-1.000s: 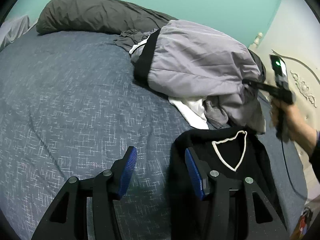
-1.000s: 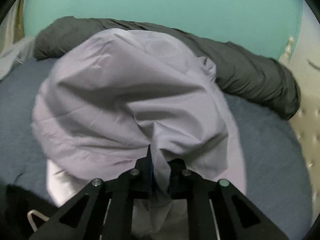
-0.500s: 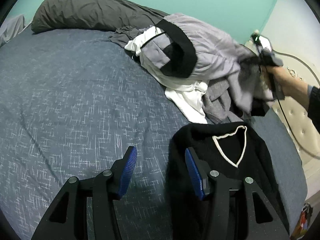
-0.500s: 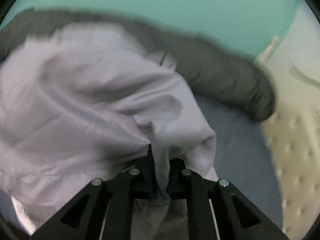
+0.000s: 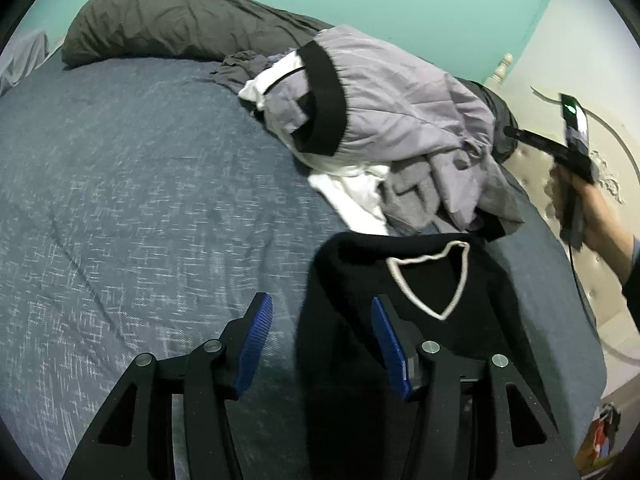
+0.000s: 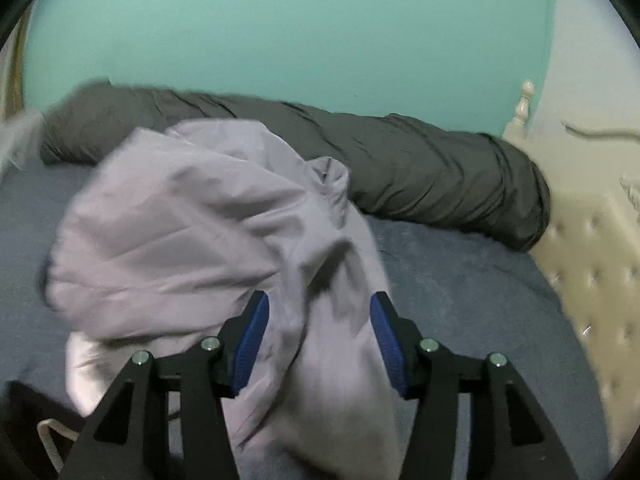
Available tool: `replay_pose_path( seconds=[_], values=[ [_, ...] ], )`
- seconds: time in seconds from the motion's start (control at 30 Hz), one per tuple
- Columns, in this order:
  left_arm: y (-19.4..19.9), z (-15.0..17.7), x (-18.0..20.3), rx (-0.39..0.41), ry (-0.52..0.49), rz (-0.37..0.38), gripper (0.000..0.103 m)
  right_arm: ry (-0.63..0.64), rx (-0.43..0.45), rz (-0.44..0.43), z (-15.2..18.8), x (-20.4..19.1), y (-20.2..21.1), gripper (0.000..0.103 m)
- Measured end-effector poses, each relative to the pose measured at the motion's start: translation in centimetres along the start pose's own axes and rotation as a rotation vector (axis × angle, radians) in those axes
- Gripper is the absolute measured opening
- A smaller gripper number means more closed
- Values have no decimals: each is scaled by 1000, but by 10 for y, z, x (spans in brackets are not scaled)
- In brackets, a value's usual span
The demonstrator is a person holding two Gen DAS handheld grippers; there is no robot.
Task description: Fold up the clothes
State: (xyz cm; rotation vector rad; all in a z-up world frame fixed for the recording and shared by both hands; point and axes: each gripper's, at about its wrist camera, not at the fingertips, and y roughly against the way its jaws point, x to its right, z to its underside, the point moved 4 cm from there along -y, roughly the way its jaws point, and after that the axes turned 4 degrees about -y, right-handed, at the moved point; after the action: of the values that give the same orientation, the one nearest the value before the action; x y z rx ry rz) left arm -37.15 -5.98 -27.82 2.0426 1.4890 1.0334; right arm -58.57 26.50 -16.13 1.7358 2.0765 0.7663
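Two grippers (image 5: pixel 322 336) (image 6: pixel 318 332) – lilac jacket (image 6: pixel 192 236)

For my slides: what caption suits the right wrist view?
Right tongs opening around a lilac garment on the bed.

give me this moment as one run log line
left gripper: open, empty | right gripper: opening, lilac jacket between pads | black sweater: flat

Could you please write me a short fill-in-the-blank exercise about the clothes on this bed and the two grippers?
1. The black sweater near the left gripper has a V-neck trimmed in ____.
2. The lilac jacket has a waistband coloured ____.
3. The right gripper has jaws that are opening, with ____ fabric between them.
4. The rolled dark grey duvet lies against a wall painted ____.

Missing words: white; black; lilac; teal
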Motion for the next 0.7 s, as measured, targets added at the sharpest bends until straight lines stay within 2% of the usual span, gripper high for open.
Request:
replay_pose_path(
  seconds=[0.07,0.17,0.3,0.47,0.57,0.7],
  values=[
    [-2,3,11,-21,-10,8,58,5,-46,-105,21,-13,14,54],
    [-10,9,27,-67,-12,19,58,82,-155,-209,71,-43,27,54],
    [-16,23,41,-128,-4,32,58,101,-258,-297,138,-81,51,54],
    [-20,39,45,-169,23,30,59,18,-340,-308,192,-77,61,54],
    [-27,42,47,-181,33,38,59,-27,-363,-311,204,-70,60,54],
    [-36,44,47,-193,48,46,59,-24,-393,-306,208,-68,54,53]
  ],
)
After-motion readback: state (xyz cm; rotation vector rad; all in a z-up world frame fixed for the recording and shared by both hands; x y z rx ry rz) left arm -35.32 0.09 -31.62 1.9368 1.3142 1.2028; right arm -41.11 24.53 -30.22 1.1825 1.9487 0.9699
